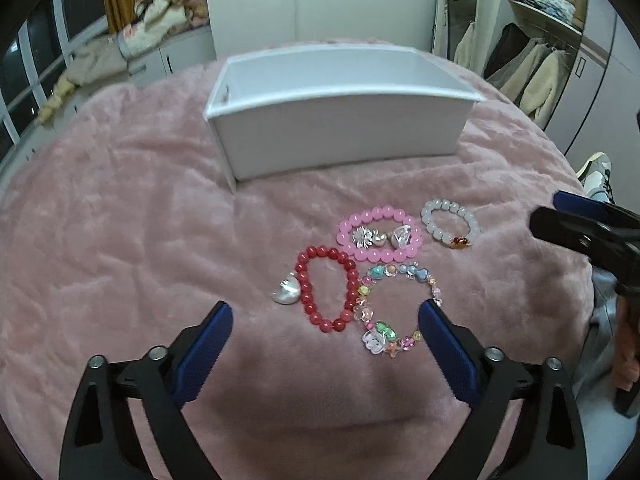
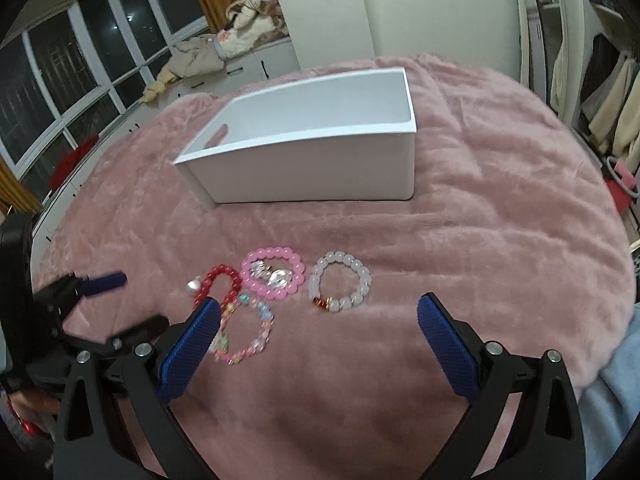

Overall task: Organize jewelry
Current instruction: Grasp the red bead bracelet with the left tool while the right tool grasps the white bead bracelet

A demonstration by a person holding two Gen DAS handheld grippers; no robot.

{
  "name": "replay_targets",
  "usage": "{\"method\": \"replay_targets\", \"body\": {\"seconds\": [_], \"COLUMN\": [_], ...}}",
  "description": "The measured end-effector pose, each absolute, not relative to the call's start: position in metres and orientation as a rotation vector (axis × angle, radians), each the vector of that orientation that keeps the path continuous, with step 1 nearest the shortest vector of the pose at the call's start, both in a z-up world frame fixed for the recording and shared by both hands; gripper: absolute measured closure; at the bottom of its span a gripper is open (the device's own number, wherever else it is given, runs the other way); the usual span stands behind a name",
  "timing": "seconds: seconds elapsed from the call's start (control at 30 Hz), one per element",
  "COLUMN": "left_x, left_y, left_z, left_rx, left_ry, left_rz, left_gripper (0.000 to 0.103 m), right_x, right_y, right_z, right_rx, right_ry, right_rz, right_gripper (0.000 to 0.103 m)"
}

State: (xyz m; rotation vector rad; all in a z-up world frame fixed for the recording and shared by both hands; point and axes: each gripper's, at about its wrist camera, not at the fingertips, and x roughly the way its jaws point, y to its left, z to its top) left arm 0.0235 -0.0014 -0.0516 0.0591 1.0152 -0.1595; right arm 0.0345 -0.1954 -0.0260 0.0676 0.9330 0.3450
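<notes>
Below the white box [image 1: 336,120], at the middle of the left wrist view, your four bracelets lie in a tight cluster on the pink blanket [image 1: 120,220]. The red one [image 1: 326,294] touches the multicolour one [image 1: 396,308] at lower centre, the pink one [image 1: 380,238] sits just above them with silver charms inside its loop, and the white one [image 1: 450,226] lies slightly apart to the right.

Your left claw [image 1: 326,316] is open and empty, its pads straddling the red and multicolour bracelets. Your right claw [image 2: 320,314] is also open and empty, with the white bracelet just above the gap between its pads.

Expect these to be light, floppy loops on elastic: they will sag and swing once lifted. The round beads look glossy and likely to slip, so pinch across the strand, between two beads if you can, not on a single bead's crown. Avoid the shell charm [image 1: 285,290] and the silver ones; they look more delicate. The plush blanket gives, so press down slightly to get under the strand.
</notes>
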Motion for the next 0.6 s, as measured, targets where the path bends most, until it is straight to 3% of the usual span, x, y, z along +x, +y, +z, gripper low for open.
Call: {"method": "replay_targets", "body": {"seconds": [0.07,0.23,0.3,0.43,0.6], "left_x": [0.031,0.051,0.057,0.064,0.067], "left_y": [-0.001,0.006,0.009,0.01,0.004], "left_z": [-0.063,-0.093,-0.105,-0.12,-0.122], "left_rx": [0.04,-0.001,-0.013,-0.011,0.032], "left_ry": [1.035,1.073,1.094,1.106,1.102], "left_rz": [-0.167,-0.169,-0.147,-0.125,-0.089], "left_gripper": [0.021,0.022,0.022,0.022,0.046], "right_x": [0.049,0.079,0.086,0.098,0.099], "right_y": [-0.188,-0.181,-0.179,-0.179,-0.19], "right_z": [-0.036,-0.07,-0.084,-0.105,-0.105], "right_rx": [0.012,-0.001,0.005,-0.004,0.047], "right_ry": [0.956,1.042,1.084,1.141,1.142], "right_rz": [0.341,0.343,0.347,0.322,0.294], "right_gripper": [0.016,0.031,0.043,0.051,0.083]}}
